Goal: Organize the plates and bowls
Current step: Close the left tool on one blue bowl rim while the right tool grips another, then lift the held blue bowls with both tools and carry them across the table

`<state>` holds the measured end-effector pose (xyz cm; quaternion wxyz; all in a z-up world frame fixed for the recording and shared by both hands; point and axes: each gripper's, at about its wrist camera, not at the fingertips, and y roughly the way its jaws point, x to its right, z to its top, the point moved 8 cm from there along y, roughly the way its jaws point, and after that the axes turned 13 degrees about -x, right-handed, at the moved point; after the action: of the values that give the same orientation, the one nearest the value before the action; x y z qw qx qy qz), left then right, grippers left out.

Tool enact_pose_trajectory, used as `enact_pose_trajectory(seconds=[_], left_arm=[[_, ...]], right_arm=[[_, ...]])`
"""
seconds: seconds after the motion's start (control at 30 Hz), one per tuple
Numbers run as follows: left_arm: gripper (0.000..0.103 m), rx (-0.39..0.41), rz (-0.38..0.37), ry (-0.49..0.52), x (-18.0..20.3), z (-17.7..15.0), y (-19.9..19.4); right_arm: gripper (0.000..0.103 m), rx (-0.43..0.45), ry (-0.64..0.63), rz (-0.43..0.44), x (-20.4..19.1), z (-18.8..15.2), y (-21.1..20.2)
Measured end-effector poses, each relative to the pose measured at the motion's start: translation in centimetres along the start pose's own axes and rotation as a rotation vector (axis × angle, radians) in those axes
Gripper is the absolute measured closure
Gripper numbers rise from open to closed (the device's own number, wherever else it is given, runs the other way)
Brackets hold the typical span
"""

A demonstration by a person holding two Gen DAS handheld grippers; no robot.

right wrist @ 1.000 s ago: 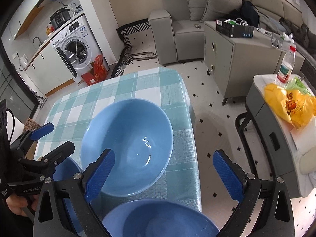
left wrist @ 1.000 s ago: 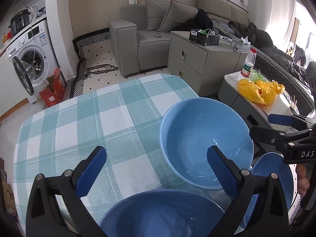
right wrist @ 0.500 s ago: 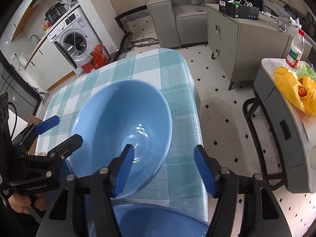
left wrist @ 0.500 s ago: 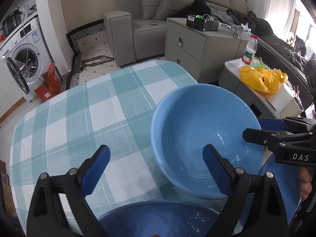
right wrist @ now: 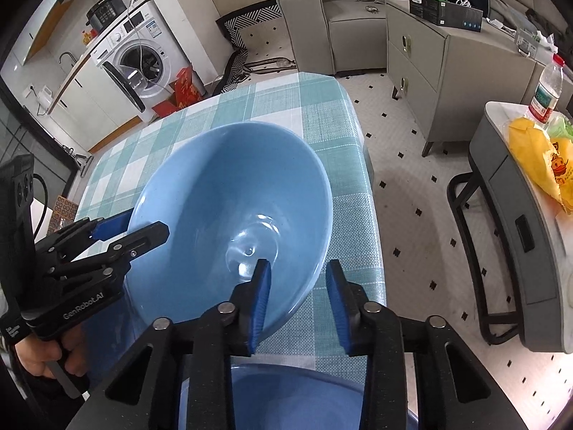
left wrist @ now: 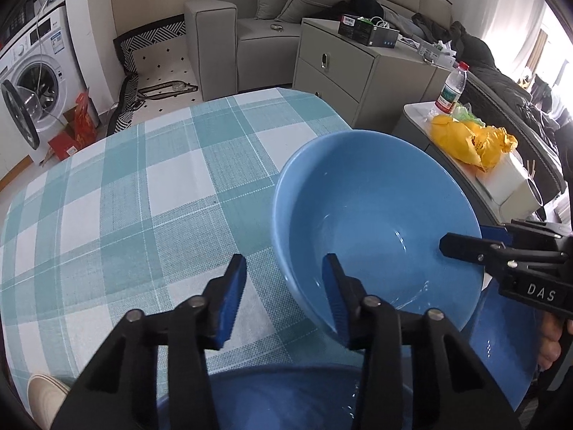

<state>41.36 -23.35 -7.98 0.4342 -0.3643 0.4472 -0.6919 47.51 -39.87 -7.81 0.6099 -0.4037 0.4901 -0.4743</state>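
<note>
Checked teal-and-white cloth covers the worktop [left wrist: 143, 193], with a sofa, a grey cabinet and a washing machine in the room behind. Toward the right edge of the worktop a large blue bowl [left wrist: 376, 222] is tipped up, its rim caught between both tools. The left claw [left wrist: 283, 297] straddles the near-left rim, one blue pad inside the bowl and one outside, its jaws narrowed about the wall though I cannot tell whether they press it. The right claw [right wrist: 297, 297] straddles the near rim in its own view in the same way, one pad inside and one outside, narrowed but not plainly clamped. Two more blue dishes lie close by: a second bowl [left wrist: 286, 397] at the near edge under the claws, and a shallower blue plate [left wrist: 501, 351] at the near-right corner. The bowl looks glazed ceramic: smooth, glossy, thick-lipped, likely heavy and slippery. I judge the step in hand to be lifting it for nesting, so both pads should bite squarely on the lip, pressure matched, and the bowl be levelled before it is lowered gently, since glaze on glaze could chip or slide.
</note>
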Motion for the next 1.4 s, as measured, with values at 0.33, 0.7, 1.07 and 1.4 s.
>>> enact_pose_trajectory(seconds=[0.33, 0.7, 1.07, 1.4], left_arm=[[0.084, 0.006, -0.029, 0.025, 0.8, -0.3, -0.1], [0.085, 0.017, -0.004, 0.032, 0.9, -0.3, -0.3], [0.085, 0.064, 0.017, 0.043, 1.5, 0.3, -2.2], [0.085, 0.115, 0.019, 0.049, 2.2, 0.6, -4.9]], right_arm=[[0.082, 0.004, -0.003, -0.006, -0.1, -0.3, -0.2], [0.085, 0.018, -0.002, -0.016, -0.1, -0.5, -0.5], [0.085, 0.051, -0.001, -0.011, -0.1, -0.3, -2.0], [0.086, 0.094, -0.012, -0.024, -0.5, -1.0, -5.1]])
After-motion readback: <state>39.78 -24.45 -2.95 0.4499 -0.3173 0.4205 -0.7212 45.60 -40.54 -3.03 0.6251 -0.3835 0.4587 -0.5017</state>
